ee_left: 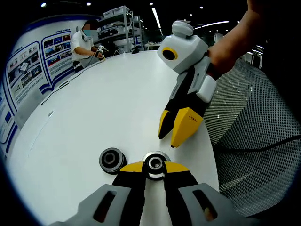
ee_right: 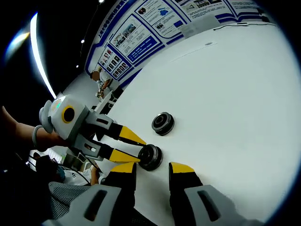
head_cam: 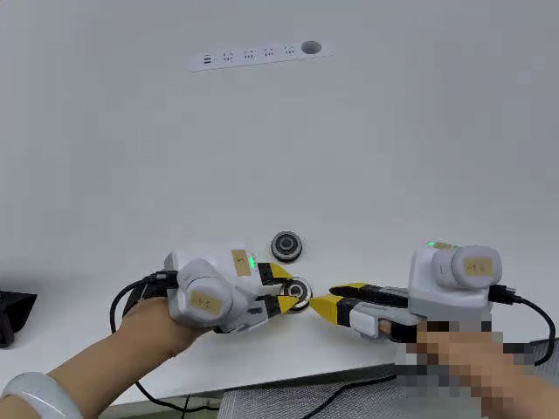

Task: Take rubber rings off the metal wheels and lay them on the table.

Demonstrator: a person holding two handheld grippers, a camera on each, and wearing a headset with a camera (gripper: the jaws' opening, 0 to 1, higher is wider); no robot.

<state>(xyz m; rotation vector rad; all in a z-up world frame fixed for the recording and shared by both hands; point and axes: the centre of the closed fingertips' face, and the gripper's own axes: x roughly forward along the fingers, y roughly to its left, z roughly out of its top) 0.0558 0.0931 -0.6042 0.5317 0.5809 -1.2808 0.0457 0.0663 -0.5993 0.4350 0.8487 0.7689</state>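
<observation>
Gripping one metal wheel point(head_cam: 302, 290), your left gripper point(head_cam: 293, 291) has its yellow-tipped jaws clamped on the rim, one on each side.
- Held wheel: round, with a shiny silver hub and a dark outer band. It sits close to the near edge of the table point(head_cam: 367, 175); whether it rests on the surface cannot be told.
- Second wheel point(head_cam: 286, 245): round, with a black rubber ring around a metal centre. It lies flat just beyond the held one and apart from it.
- Table: white, smooth and matt.
- Power strip point(head_cam: 260, 54): long, white and flat, at the far side.
- Right gripper point(head_cam: 325, 297): grey-white shell with black and yellow wedge-shaped jaws. The jaws are spread apart and empty, and their tips point left at the held wheel, just beside it.
- Your left hand point(head_cam: 153, 319): wrapped around the left gripper's body, with the forearm coming in from the near left.
</observation>
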